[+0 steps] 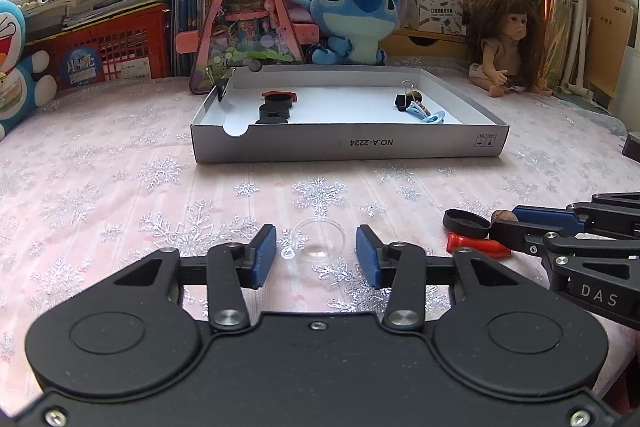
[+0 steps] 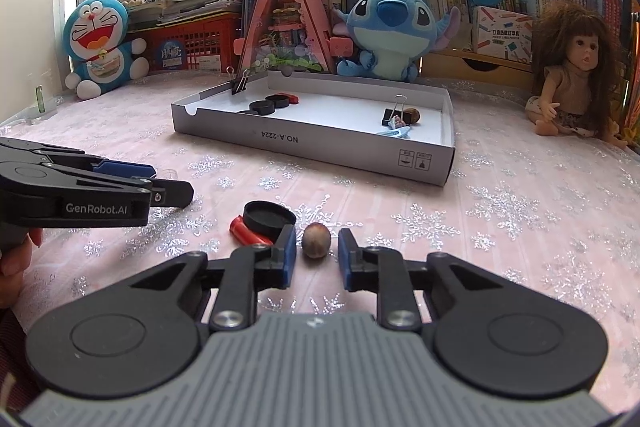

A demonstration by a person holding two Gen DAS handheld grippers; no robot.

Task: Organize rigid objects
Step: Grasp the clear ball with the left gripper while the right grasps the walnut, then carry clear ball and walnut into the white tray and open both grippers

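Closest to the left wrist camera, the left gripper (image 1: pixel 316 253) hovers low over the worktop (image 1: pixel 120 187) with its blue-padded fingers (image 1: pixel 266 251) apart; a clear plastic lid (image 1: pixel 318 239) lies on the snowflake cloth between them, touched by neither. From the right wrist camera, the right gripper (image 2: pixel 318 257) also has its fingers (image 2: pixel 288 255) apart, set either side of a brown nut (image 2: pixel 316 240) that rests on the cloth without contact. At 10 o'clock from the nut, just beside the left finger, a black round cap (image 2: pixel 269 217) lies partly over a red cone-shaped piece (image 2: pixel 248 231).

Toward 12 o'clock sits a shallow white box (image 1: pixel 352 147). At its 9 o'clock end lie black round caps (image 1: pixel 276 107) and a red piece (image 1: pixel 280 93), with a binder clip (image 2: pixel 239 81) on the box's wall. At its 3 o'clock end sit another binder clip (image 1: pixel 405 97), a second nut (image 2: pixel 413 115) and pale blue hair clips (image 1: pixel 432 117).

Plush toys, a doll (image 1: pixel 506 43) and books stand behind the box.
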